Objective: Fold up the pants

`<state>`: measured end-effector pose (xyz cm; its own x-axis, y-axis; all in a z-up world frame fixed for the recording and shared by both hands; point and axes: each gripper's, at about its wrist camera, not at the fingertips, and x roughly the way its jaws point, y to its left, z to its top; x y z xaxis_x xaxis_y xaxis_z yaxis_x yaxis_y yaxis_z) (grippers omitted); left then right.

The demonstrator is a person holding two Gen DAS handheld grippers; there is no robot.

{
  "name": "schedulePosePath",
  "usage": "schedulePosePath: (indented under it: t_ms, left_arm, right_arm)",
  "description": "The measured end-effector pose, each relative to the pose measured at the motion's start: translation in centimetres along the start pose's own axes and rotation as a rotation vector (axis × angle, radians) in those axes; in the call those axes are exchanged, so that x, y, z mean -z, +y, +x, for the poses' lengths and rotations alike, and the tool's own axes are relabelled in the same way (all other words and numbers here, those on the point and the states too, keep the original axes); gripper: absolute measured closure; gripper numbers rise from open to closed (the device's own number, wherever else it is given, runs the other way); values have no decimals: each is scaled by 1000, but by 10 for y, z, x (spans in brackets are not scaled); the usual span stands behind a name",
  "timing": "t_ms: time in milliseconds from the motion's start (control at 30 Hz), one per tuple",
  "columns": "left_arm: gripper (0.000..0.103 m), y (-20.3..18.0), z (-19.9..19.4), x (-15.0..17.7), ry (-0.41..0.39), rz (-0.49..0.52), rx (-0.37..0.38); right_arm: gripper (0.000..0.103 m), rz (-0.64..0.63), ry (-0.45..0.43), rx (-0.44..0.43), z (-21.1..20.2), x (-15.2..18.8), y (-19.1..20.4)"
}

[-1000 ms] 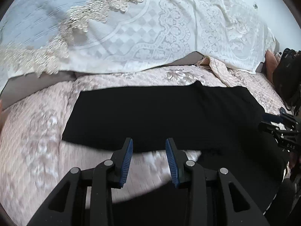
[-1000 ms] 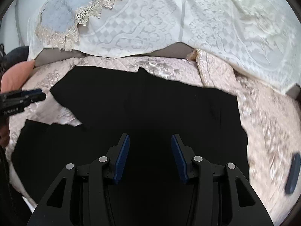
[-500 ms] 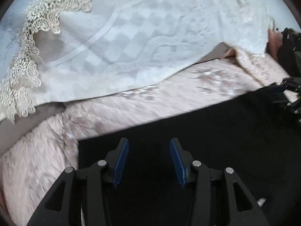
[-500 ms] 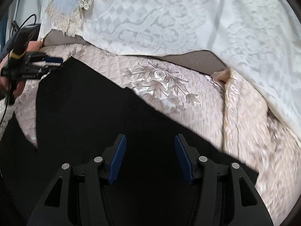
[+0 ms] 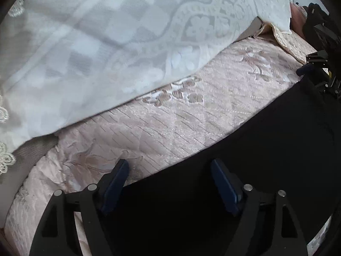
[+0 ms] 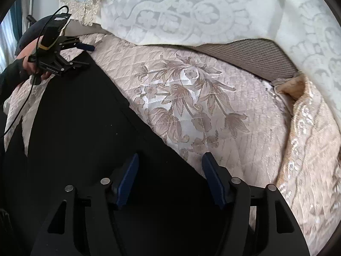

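Note:
Black pants (image 5: 245, 170) lie flat on a pink quilted bedspread (image 5: 170, 123); they also fill the lower left of the right wrist view (image 6: 85, 128). My left gripper (image 5: 169, 179) is open and low over the pants' far edge at one corner, nothing between its blue pads. My right gripper (image 6: 170, 170) is open over the far edge at the other end, one finger above the black cloth, the other above the bedspread (image 6: 234, 128). Each gripper shows in the other's view: the right one (image 5: 315, 68) and the left one (image 6: 64, 59).
White lace covers (image 5: 106, 42) drape over the pillows right behind the pants' far edge, also in the right wrist view (image 6: 191, 10). A beige embroidered fold (image 6: 302, 128) lies at the right. A cable (image 6: 19, 106) trails from the left gripper across the pants.
Both grippers moved forward and down across the pants to the far edge, now much closer to the cloth. Both stayed open, and the left one has opened wider.

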<state>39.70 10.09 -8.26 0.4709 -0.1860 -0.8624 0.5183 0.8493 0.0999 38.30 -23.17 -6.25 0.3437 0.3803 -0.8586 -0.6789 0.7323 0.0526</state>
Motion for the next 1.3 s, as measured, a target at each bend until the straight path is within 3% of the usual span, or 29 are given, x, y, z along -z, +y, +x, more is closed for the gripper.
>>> schedulePosePath:
  t_ms: [67, 200, 233, 500, 800, 1067, 1300]
  left_arm:
    - [33, -4, -1, 1, -5, 16, 15]
    - [82, -28, -12, 11, -26, 77, 27]
    - [95, -34, -14, 13, -27, 90, 26]
    - [97, -46, -38, 15, -52, 61, -81]
    - [97, -63, -145, 52, -207, -35, -126]
    - [97, -122, -225, 114, -308, -110, -94]
    - [97, -180, -250, 184, -297, -170, -41]
  right_arm:
    - [41, -6, 16, 5, 1, -2, 1]
    - [91, -35, 17, 13, -5, -2, 11]
    - [93, -46, 13, 23, -7, -1, 14]
    - [99, -71, -21, 128, -26, 2, 31]
    - [99, -62, -152, 207, -100, 27, 69]
    - [100, -35, -255, 221, -161, 90, 135]
    - [100, 52, -269, 201, -184, 169, 190]
